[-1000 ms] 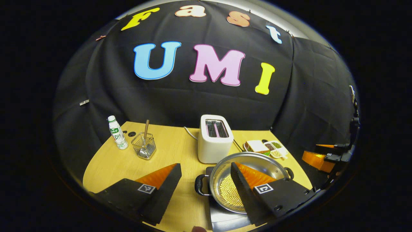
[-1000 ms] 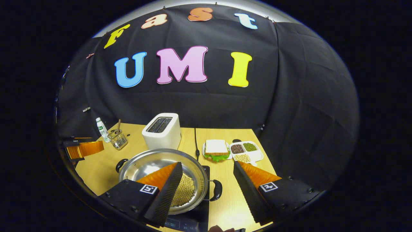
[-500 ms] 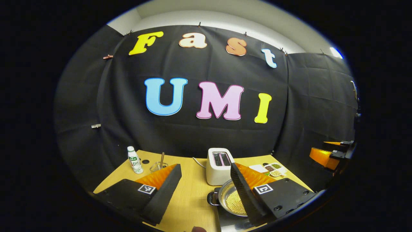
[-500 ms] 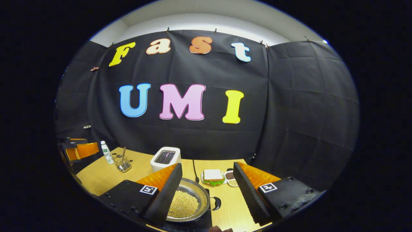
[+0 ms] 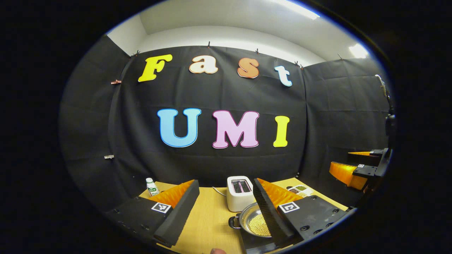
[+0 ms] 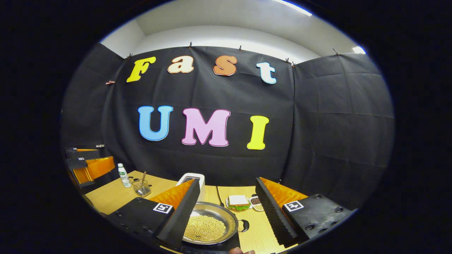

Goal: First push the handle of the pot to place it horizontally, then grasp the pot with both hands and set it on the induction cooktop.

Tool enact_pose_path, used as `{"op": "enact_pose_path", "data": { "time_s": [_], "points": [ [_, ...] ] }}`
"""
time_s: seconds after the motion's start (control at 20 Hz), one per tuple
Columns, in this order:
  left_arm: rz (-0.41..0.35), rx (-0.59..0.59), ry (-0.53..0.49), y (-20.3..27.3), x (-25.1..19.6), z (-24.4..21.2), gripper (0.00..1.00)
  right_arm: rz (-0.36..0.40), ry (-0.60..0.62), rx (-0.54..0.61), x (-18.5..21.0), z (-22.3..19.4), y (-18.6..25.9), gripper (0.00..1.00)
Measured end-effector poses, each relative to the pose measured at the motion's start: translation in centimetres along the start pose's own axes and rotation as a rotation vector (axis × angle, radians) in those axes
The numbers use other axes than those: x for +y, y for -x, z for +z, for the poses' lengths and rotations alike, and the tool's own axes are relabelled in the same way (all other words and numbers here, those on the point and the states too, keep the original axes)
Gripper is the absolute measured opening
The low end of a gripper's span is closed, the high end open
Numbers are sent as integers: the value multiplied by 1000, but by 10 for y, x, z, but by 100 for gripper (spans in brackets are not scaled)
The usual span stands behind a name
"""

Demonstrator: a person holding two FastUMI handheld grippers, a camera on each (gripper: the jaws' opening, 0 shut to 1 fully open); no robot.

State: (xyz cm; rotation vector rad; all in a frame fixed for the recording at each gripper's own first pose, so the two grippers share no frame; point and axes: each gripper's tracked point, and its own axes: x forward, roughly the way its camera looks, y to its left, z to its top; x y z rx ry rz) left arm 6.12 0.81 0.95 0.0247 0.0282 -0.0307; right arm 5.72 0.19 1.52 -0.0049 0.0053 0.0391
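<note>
Steel pot (image 5: 255,221) sits on the dark induction cooktop (image 5: 253,244), low and right of centre in the left gripper view; a layer of pale round beans covers its bottom. One black loop handle (image 5: 233,222) projects from its left side. The left gripper (image 5: 226,208) hangs above the wooden table (image 5: 210,220), fingers spread wide, nothing between them and touching nothing. Its right finger overlaps the pot's right half in this view. Behind the pot stands a white toaster (image 5: 239,193), slots up. A small white bottle (image 5: 152,187) stands at the table's far left; a divided snack tray (image 5: 300,190) lies at far right. The other gripper (image 5: 356,169) shows at the right edge, raised, well apart from the pot.

Right gripper view: pot (image 6: 212,227) low and centre-left, resting on the cooktop (image 6: 212,247), beans visible inside. A black handle (image 6: 244,225) points right from the rim. The right gripper (image 6: 227,208) is spread wide and empty, above the table (image 6: 257,233); its left finger overlaps the pot's left rim. The toaster (image 6: 197,180) is partly hidden behind that finger. A sandwich on a plate (image 6: 238,202) lies past the pot, the snack tray (image 6: 257,203) just beside it. Far left: bottle (image 6: 123,175) and a wire basket (image 6: 142,188) holding a stick-like utensil. The other gripper (image 6: 88,165) is at the left edge, raised.
</note>
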Motion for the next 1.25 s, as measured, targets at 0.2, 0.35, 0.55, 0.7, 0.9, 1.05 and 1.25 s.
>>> {"op": "enact_pose_path", "data": {
  "time_s": [0.2,0.35,0.55,0.7,0.9,1.05,1.25],
  "points": [
    [-11,-1,-14,2,-1,1,95,6,-10,5,5,1,5,100],
    [-22,5,-14,4,-4,1,95,2,-22,17,4,-1,7,97],
    [-32,13,-13,3,-5,0,95,-6,-26,21,0,-2,7,97],
    [-36,16,-15,2,-6,-2,95,-8,-20,28,0,-4,7,97],
    [-33,26,-10,1,-6,-5,95,3,-15,33,4,-5,7,97],
    [-28,32,-2,0,-3,-6,95,6,-12,35,5,-5,6,97],
    [-23,29,-6,-1,-2,-5,95,11,-4,37,7,-6,5,97]
  ]
}}
